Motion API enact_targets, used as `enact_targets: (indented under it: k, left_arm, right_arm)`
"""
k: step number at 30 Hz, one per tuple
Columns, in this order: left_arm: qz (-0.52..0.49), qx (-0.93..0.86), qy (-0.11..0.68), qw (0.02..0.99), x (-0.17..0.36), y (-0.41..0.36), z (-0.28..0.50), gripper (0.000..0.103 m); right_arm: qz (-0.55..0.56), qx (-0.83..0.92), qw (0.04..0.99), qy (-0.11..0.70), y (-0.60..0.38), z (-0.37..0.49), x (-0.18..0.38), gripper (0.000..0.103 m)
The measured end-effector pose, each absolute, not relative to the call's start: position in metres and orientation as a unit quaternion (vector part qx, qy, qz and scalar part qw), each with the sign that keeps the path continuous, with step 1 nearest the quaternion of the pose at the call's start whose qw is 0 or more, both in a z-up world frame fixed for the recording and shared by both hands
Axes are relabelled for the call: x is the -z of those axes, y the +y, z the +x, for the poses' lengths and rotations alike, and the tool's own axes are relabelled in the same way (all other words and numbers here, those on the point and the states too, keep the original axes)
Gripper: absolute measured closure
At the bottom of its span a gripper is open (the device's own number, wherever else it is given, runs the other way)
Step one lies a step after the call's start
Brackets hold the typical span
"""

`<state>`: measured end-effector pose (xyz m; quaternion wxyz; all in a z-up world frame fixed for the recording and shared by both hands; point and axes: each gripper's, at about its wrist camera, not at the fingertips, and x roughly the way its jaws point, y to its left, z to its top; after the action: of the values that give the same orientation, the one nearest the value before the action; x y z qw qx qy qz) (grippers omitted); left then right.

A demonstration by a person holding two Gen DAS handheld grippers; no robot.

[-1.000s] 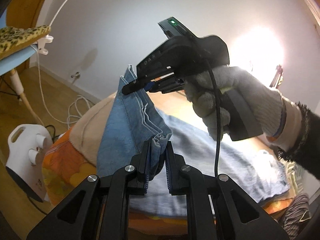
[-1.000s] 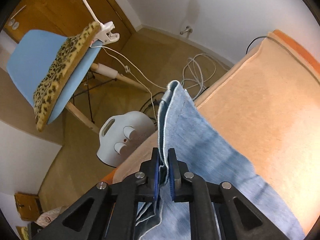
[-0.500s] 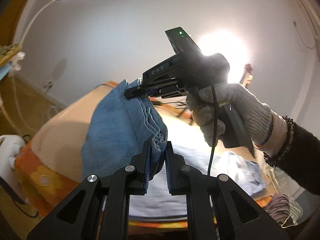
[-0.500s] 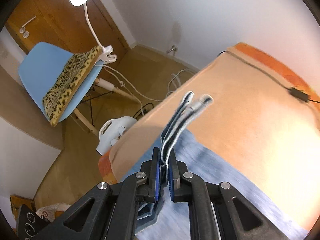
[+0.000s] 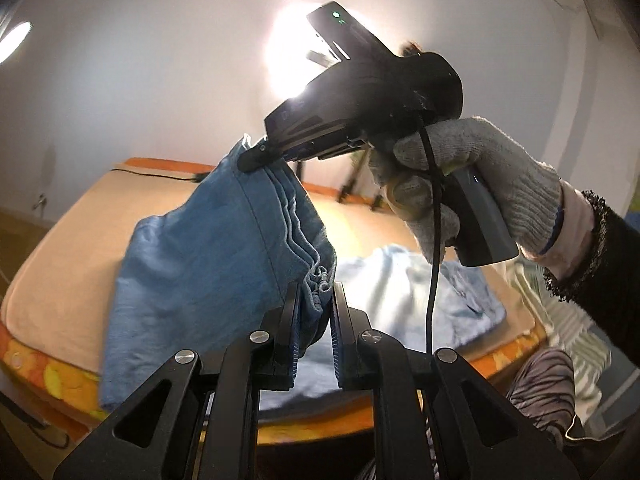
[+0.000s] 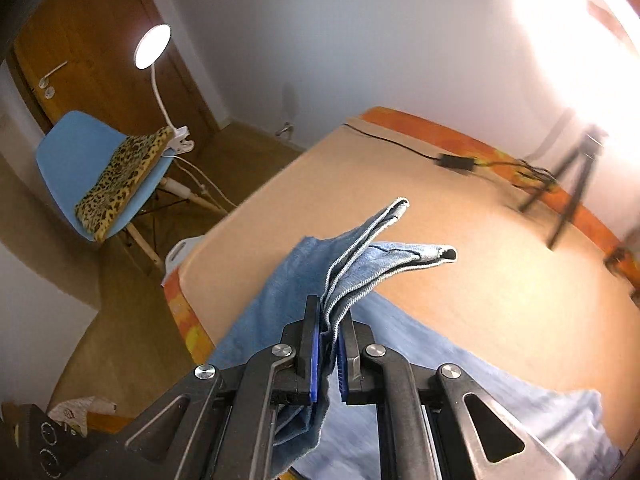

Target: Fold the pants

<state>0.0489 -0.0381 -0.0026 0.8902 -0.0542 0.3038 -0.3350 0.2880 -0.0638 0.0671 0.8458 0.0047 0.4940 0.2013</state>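
Observation:
The blue denim pants (image 5: 208, 256) hang by their stacked hem edges over a bed. My left gripper (image 5: 314, 296) is shut on one bunched corner of the hems. My right gripper (image 6: 328, 332) is shut on the other corner; it also shows in the left wrist view (image 5: 256, 158), held by a gloved hand, up and to the left of my left gripper. The folded hem layers (image 6: 384, 248) stick out past the right fingertips. The rest of the pants (image 6: 460, 404) lies flat on the bed below.
The bed has a peach cover (image 6: 400, 184) with an orange patterned edge (image 6: 180, 304). A black cable and adapter (image 6: 454, 160) and a tripod (image 6: 568, 184) are at its far side. A blue chair with a leopard cushion (image 6: 108, 176) and a clip lamp (image 6: 152, 46) stand left. Striped clothes (image 5: 560, 376) lie at right.
Both grippers have lifted the hem end and carried it forward over the bed. The views have swung from the floor and chair toward the far side of the bed and the wall.

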Motion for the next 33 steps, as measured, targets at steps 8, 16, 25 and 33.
enact_targets:
  k: [8,16,25,33]
  left_arm:
    - [-0.016,0.396,0.312,0.864,0.001,-0.116,0.029,0.091]
    - [0.008,0.449,0.316,0.835,0.006,-0.171,0.016,0.091]
    - [0.005,0.494,0.326,0.806,0.009,-0.219,0.003,0.091]
    - [0.009,0.541,0.329,0.774,0.013,-0.285,-0.009,0.091]
  right_arm:
    - [0.029,-0.159,0.857,0.490,-0.152,0.248,-0.062,0.099]
    - [0.055,-0.116,0.864,0.488,-0.228,0.218,-0.057,0.099]
    - [0.069,-0.087,0.865,0.489,-0.297,0.191,-0.052,0.099]
    - [0.082,-0.053,0.868,0.487,-0.366,0.163,-0.050,0.099]
